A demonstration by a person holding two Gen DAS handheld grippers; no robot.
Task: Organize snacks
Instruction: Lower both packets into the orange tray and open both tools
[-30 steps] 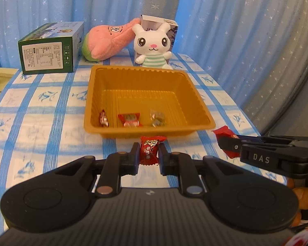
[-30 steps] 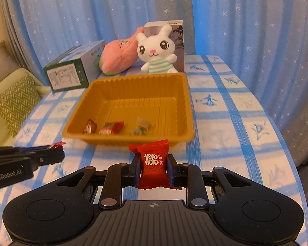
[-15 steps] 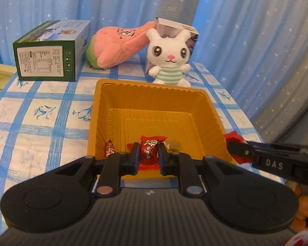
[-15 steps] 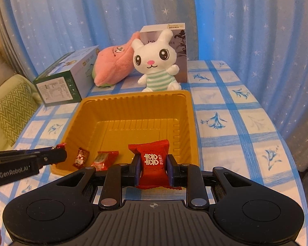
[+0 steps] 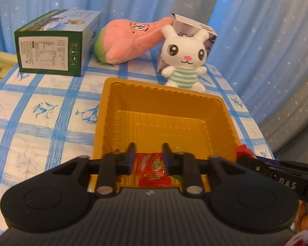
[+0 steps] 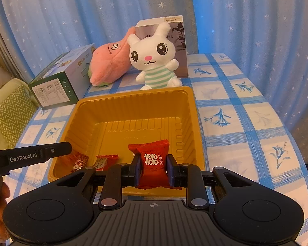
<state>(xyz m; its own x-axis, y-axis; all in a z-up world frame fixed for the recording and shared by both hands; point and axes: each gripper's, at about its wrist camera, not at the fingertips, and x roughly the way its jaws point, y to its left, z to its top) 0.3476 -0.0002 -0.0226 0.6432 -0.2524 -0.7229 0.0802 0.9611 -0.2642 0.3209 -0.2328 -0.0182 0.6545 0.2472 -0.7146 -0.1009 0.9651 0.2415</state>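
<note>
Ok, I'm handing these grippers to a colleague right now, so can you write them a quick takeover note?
Left gripper: open and holding nothing, over the near end of the gold tray. A red wrapped candy lies in the tray beneath its fingers.
Right gripper: shut on a red double-happiness candy, above the tray's near rim.
Done: at least two candies lie on the tray floor, including an orange-red candy at the near left.
Left: release the double-happiness candy into the tray.
</note>
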